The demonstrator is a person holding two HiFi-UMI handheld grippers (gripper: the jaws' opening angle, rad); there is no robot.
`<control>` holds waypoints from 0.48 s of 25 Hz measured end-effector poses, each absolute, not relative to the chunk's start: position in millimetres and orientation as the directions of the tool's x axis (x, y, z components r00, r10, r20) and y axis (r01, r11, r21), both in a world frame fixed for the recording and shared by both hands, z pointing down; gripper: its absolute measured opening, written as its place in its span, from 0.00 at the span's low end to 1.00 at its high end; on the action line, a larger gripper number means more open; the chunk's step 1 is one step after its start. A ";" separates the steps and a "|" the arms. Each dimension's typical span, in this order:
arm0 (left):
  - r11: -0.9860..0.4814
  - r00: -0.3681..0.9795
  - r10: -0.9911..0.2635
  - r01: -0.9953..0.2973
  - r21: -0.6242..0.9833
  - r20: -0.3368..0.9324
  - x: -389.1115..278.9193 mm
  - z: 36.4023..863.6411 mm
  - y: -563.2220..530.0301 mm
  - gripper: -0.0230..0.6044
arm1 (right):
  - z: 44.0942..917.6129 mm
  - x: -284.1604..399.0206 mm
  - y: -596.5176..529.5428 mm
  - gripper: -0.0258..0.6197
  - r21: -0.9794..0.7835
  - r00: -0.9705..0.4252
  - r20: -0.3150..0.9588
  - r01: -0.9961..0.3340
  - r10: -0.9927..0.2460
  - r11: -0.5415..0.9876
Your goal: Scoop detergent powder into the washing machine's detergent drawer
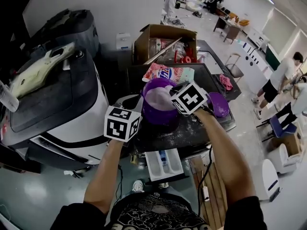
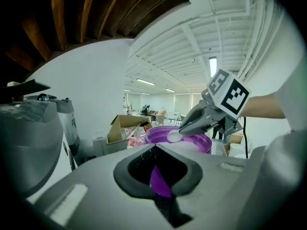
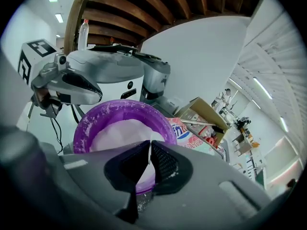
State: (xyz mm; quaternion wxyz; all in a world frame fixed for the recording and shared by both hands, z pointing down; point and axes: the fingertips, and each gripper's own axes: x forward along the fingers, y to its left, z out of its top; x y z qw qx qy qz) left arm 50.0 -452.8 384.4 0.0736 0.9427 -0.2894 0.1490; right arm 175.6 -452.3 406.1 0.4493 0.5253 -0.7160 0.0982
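Observation:
A purple tub (image 1: 152,114) of white detergent powder stands on the washing machine's dark top. My left gripper (image 1: 123,123) is at its left side, shut on the tub's purple wall (image 2: 160,180). Over the tub's right side is my right gripper (image 1: 188,98), shut on the thin handle of a white scoop (image 2: 173,136), whose bowl hangs just above the powder (image 3: 124,131). In the right gripper view, the left gripper (image 3: 93,92) reaches the tub's rim (image 3: 103,116). The white detergent drawer (image 1: 163,164) is pulled open below the tub, toward me.
A purple lid (image 1: 218,104) lies right of the tub. Behind it are a detergent bag (image 1: 170,73) and an open cardboard box (image 1: 165,42). A large white and black machine (image 1: 57,104) fills the left. Spilled powder dusts the top (image 1: 184,133). People stand far right (image 1: 278,80).

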 end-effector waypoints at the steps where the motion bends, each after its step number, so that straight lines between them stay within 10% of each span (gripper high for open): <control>1: -0.829 0.796 -0.513 -0.556 0.054 0.323 50.6 385.0 -452.5 0.04 | 407.7 176.1 -453.7 0.09 0.341 -0.024 0.759 -0.836 -0.651 0.429; 12: -0.876 0.844 -0.438 -0.478 0.063 0.309 47.3 387.4 -452.0 0.04 | 427.2 178.1 -459.8 0.09 0.389 0.126 0.849 -0.806 -0.513 0.446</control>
